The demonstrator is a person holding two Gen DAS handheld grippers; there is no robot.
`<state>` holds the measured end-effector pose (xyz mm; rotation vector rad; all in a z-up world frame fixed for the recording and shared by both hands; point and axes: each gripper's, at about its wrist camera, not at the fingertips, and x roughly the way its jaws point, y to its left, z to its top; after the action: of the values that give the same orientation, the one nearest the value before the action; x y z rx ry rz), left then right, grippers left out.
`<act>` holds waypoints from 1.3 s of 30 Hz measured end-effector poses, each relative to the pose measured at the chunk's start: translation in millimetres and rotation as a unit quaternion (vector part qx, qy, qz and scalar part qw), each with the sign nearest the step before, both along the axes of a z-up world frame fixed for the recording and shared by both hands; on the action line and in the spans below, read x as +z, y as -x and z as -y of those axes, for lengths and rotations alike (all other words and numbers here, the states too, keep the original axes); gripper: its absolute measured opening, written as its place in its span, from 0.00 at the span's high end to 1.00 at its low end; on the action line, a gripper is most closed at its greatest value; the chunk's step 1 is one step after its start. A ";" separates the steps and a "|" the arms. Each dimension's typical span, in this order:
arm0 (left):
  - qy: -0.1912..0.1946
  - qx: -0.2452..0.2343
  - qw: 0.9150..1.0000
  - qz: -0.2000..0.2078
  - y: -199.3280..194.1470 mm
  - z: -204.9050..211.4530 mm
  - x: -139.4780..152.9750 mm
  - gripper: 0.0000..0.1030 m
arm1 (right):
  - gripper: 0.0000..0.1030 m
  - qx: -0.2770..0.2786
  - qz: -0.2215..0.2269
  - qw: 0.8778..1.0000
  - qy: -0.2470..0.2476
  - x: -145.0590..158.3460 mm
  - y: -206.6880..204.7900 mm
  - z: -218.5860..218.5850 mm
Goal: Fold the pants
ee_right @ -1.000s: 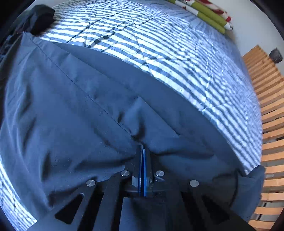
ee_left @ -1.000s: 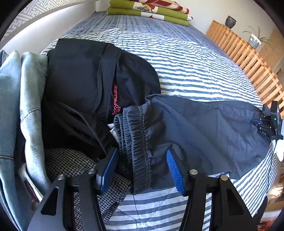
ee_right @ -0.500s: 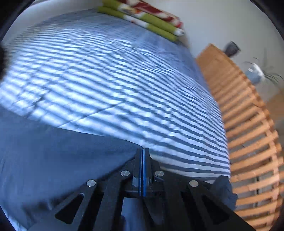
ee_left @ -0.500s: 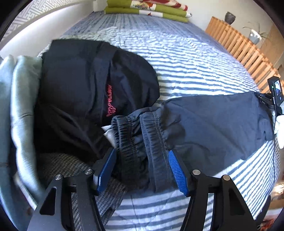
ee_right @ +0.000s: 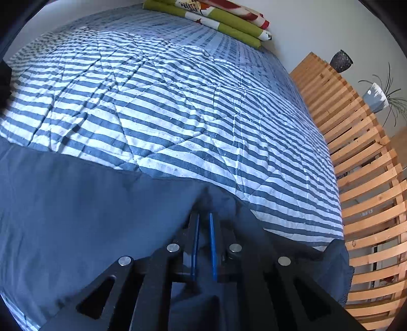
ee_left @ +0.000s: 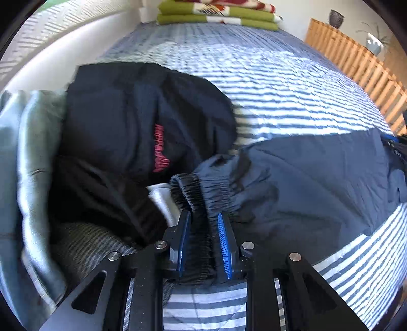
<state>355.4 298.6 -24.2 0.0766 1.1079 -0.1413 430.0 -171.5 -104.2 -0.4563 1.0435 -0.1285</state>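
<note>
wide bed (ee_right: 178, 107) covered with a quilted blue-and-white striped spread, partly sunlit. lying directly on it: dark navy pants (ee_left: 318, 178) of thin fabric with a gathered elastic waistband, spread flat across the near part; beside the waistband, a heap of clothes with a black garment (ee_left: 142, 122) bearing red lettering, pale blue denim (ee_left: 28, 157), grey checked cloth (ee_left: 84, 244); at the far end, folded green, red and white bedding (ee_right: 216, 17).

You're in a home bedroom. A striped quilt (ee_right: 178, 107) covers the bed, upper centre. Folded blankets (ee_right: 218, 17) lie at top, potted plant (ee_right: 379, 96) upper right.
</note>
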 end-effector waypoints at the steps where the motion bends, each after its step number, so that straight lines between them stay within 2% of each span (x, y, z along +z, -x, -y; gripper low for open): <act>1: 0.006 0.003 1.000 -0.002 3.0 -2.6 2.5 0.51 | 0.82 0.004 0.002 1.000 -0.001 2.2 3.2 -0.7; 2: 0.019 0.002 1.000 -0.001 7.4 -4.5 5.3 0.35 | 0.75 0.006 0.006 1.000 -0.004 5.5 7.4 0.8; 3: 0.022 -0.002 1.000 0.000 9.8 -3.7 5.5 0.32 | 0.72 0.006 0.009 1.000 -0.011 8.7 11.9 1.7; 6: -0.032 -0.018 0.999 -0.013 12.7 11.1 -6.0 0.30 | 0.71 0.005 0.015 0.999 -0.036 18.7 26.1 6.6; 7: -0.043 -0.026 0.999 -0.018 13.4 16.9 -12.1 0.24 | 0.70 0.004 0.017 0.999 -0.048 23.4 33.3 10.0; 9: -0.045 -0.036 0.998 -0.032 14.4 22.7 -24.7 0.22 | 0.69 -0.006 0.024 0.997 -0.068 32.9 48.6 20.8; 10: -0.055 -0.042 0.997 -0.038 13.6 27.6 -34.6 0.28 | 0.65 -0.014 0.028 0.996 -0.078 36.4 54.9 26.7; 11: -0.079 -0.048 0.995 -0.034 14.0 32.6 -44.8 0.43 | 0.62 -0.030 0.033 0.994 -0.105 42.6 68.3 39.7; 12: -0.069 -0.048 0.996 -0.029 14.8 32.9 -49.6 0.46 | 0.61 -0.040 0.035 0.991 -0.120 46.0 77.6 48.1; 13: -0.044 -0.041 0.998 -0.026 15.1 29.8 -47.8 0.65 | 0.60 -0.053 0.038 0.988 -0.137 49.1 91.0 59.1; 14: -0.010 -0.036 0.999 -0.039 14.2 25.8 -47.1 0.71 | 0.60 -0.067 0.040 0.986 -0.149 50.9 108.1 71.7; 16: 0.006 -0.029 0.999 -0.037 16.4 22.3 -43.2 0.81 | 0.58 -0.087 0.042 0.983 -0.159 49.4 136.4 90.8; 20: 0.046 -0.013 0.998 -0.030 20.0 12.0 -21.9 0.81 | 0.56 -0.123 0.015 0.976 -0.178 23.4 189.9 122.6; 22: 0.072 -0.002 0.997 -0.023 25.5 0.4 -5.6 0.81 | 0.56 -0.136 0.002 0.972 -0.191 10.0 198.0 127.4; 26: 0.102 0.013 0.995 0.002 32.3 -18.2 39.3 0.81 | 0.54 -0.141 -0.017 0.948 -0.285 -8.1 193.2 113.7; 28: 0.103 0.016 0.995 0.012 35.3 -22.5 56.7 0.82 | 0.48 -0.123 -0.020 0.952 -0.278 -14.0 183.0 94.3; 30: 0.098 0.016 0.995 0.019 36.9 -21.2 71.0 0.82 | 0.46 -0.109 -0.021 0.965 -0.237 -23.2 168.7 69.7; 32: 0.089 0.012 0.996 0.027 35.9 -15.4 80.3 0.82 | 0.47 -0.129 -0.014 0.969 -0.212 -27.7 157.0 63.4; 35: 0.087 0.004 0.996 0.035 43.2 -9.1 93.3 0.82 | 0.47 -0.207 0.012 0.957 -0.203 -19.0 149.1 86.9; 38: 0.084 0.004 0.996 0.033 37.5 -6.0 100.1 0.82 | 0.47 -0.281 0.045 0.933 -0.219 -1.3 157.3 127.3; 39: 0.083 0.005 0.996 0.032 35.7 -3.6 101.8 0.82 | 0.47 -0.285 0.046 0.930 -0.226 1.5 158.1 134.1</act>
<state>319.7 302.3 77.6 -0.0717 1.0282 -0.2199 271.9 -305.6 -102.7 0.2807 1.0506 -0.4123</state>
